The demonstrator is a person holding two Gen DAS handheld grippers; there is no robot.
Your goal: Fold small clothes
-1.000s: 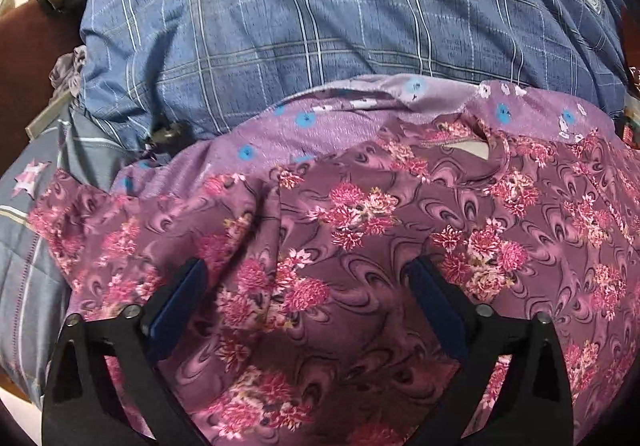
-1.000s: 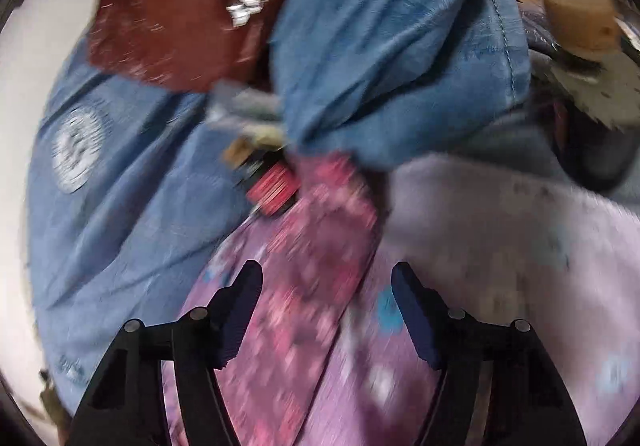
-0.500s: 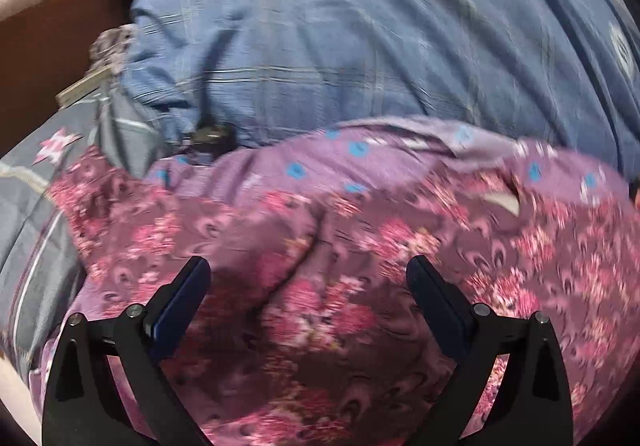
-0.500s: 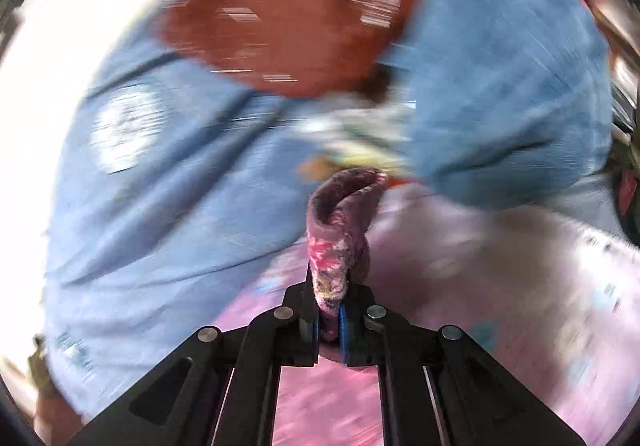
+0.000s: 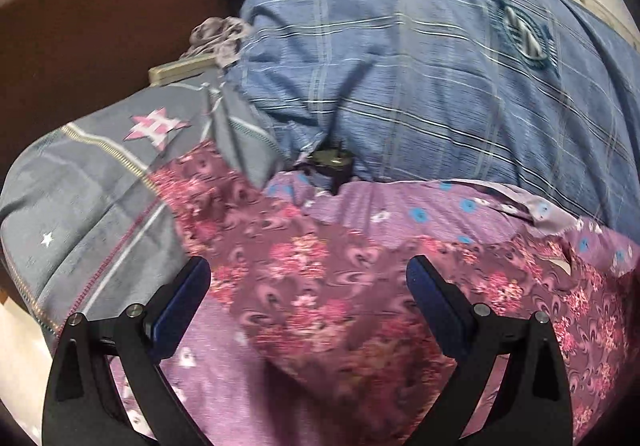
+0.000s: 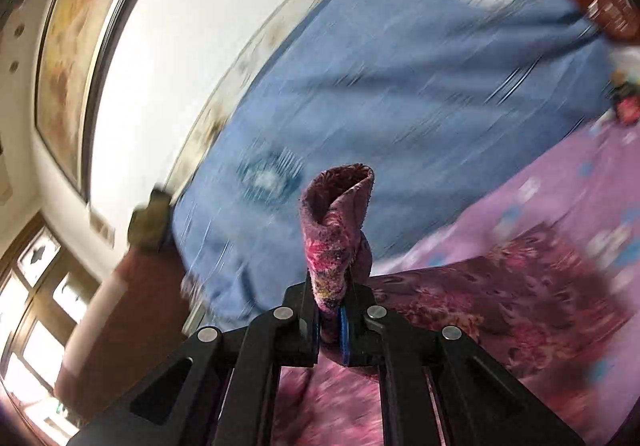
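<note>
A small maroon garment with pink flowers (image 5: 320,298) lies spread on a lilac sheet with blue dots (image 5: 400,206). My left gripper (image 5: 308,286) is open, its jaws wide apart just above the garment, holding nothing. In the right wrist view my right gripper (image 6: 330,310) is shut on an edge of the flowered garment (image 6: 336,222); the pinched cloth stands up in a roll above the fingers, and the rest of the garment (image 6: 520,298) trails to the right on the sheet. The right view is blurred.
A big blue checked pillow or quilt (image 5: 420,78) lies behind the garment. A grey cover with pink stars (image 5: 100,174) is at the left. A small black plug (image 5: 332,162) sits between them. A brown headboard (image 5: 80,46) and a white wall (image 6: 180,26) stand beyond.
My right gripper closed on the garment's edge, then lifted it and swung left. My left gripper stayed open and shifted left, toward the garment's left part.
</note>
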